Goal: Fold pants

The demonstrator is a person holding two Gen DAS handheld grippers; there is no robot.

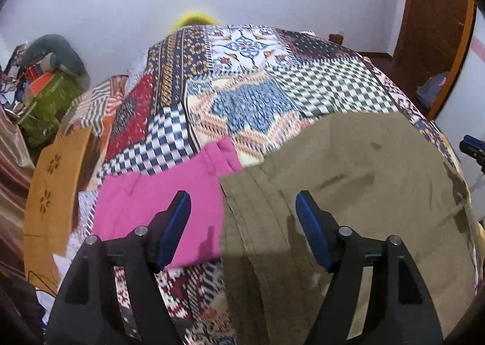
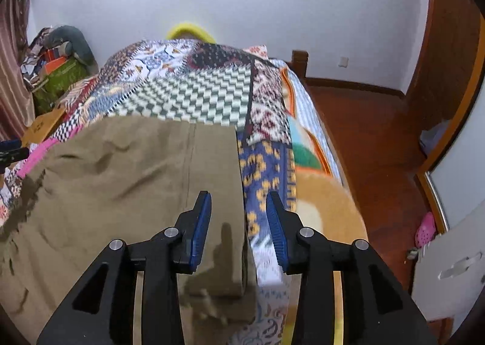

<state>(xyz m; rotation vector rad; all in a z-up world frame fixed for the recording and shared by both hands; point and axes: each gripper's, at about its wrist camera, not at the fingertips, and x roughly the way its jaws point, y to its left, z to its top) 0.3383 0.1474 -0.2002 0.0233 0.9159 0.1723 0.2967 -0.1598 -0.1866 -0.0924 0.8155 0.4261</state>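
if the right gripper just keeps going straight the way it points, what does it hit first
Most likely the right edge of the khaki pants, where it meets the patterned bedspread. The right gripper is open, straddling that edge from above. Depth is unclear, so either cloth could be met first.

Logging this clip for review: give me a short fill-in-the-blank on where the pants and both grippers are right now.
1. The khaki pants lie on a patterned ____.
2. The garment beside the pants, on their left in the left wrist view, is ____ in colour.
3. The left gripper has its jaws ____, with no cloth between them.
4. The right gripper hangs over the pants' ____ edge.

Missing words: bedspread; pink; open; right
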